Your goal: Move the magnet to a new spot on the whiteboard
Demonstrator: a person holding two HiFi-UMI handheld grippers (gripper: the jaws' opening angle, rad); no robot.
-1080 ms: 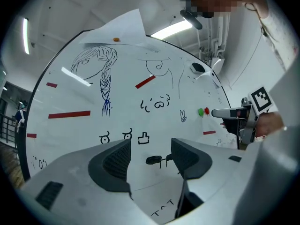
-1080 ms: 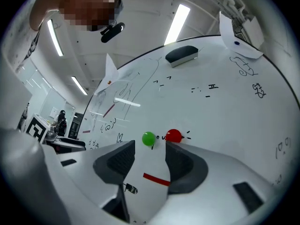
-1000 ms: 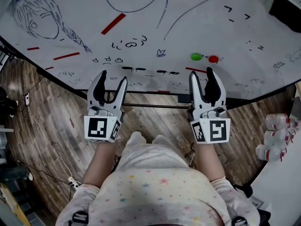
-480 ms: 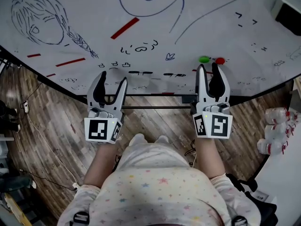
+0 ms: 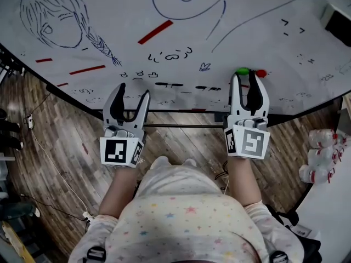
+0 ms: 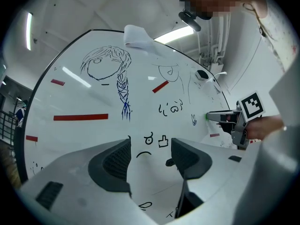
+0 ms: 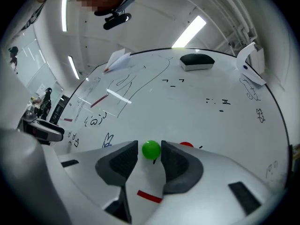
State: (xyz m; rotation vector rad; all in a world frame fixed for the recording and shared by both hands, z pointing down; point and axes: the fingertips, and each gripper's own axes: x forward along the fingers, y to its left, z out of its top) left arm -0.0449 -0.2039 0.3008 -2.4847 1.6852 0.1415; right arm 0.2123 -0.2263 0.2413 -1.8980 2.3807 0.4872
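Note:
A green magnet (image 5: 242, 70) sticks to the whiteboard (image 5: 109, 15) near its lower edge, with a red magnet (image 5: 261, 73) just to its right. My right gripper (image 5: 243, 79) is open, and its tips reach the green magnet. In the right gripper view the green magnet (image 7: 151, 150) sits between the jaw tips of that gripper (image 7: 149, 159), with a narrow gap on the left side; the red magnet (image 7: 186, 145) peeks past the right jaw. My left gripper (image 5: 134, 91) is open and empty before the board's lower edge, pointing at small doodles (image 6: 156, 140).
A black eraser (image 7: 197, 61) rests on the far side of the board. Red strips (image 5: 155, 32) and blue drawings cover the board. Several bottles (image 5: 321, 147) stand at the right over the wood floor (image 5: 49, 141); cables lie at the left.
My right gripper has moved forward to the board, so the green magnet now lies between its tips. The left gripper has held its place.

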